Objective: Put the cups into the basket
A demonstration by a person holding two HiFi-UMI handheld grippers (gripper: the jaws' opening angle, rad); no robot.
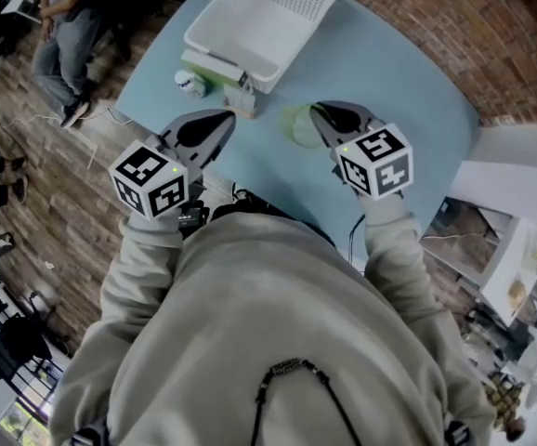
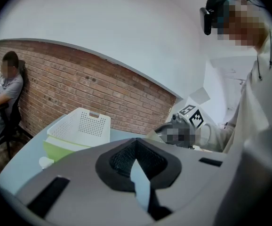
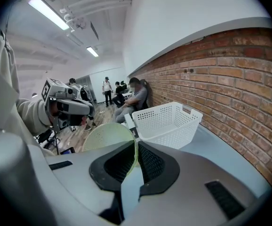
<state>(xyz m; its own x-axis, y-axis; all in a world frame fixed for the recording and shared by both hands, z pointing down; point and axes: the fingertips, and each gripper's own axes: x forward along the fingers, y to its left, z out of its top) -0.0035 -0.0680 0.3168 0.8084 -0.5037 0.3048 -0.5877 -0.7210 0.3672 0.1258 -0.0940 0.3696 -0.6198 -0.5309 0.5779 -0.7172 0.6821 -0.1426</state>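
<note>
A translucent pale green cup (image 1: 298, 124) hangs over the blue table (image 1: 389, 72), and my right gripper (image 1: 322, 117) is shut on its rim. In the right gripper view the cup's rim (image 3: 108, 138) runs down between the dark pads (image 3: 152, 161), with my right gripper (image 3: 137, 144) pinching it. The white perforated basket (image 1: 259, 17) stands at the far end of the table, beyond both grippers, and shows again as the basket (image 3: 166, 121) ahead of the cup. My left gripper (image 1: 220, 126) is shut at the table's left edge with nothing held; its jaws (image 2: 136, 142) meet at the tips.
Next to the basket's near corner lie a lime-green and white flat item (image 1: 215, 66), a small white cup (image 1: 190, 83) and a small brown object (image 1: 241, 106). A person (image 1: 64, 35) stands off the table's far left. A brick wall (image 3: 230, 79) runs along the right.
</note>
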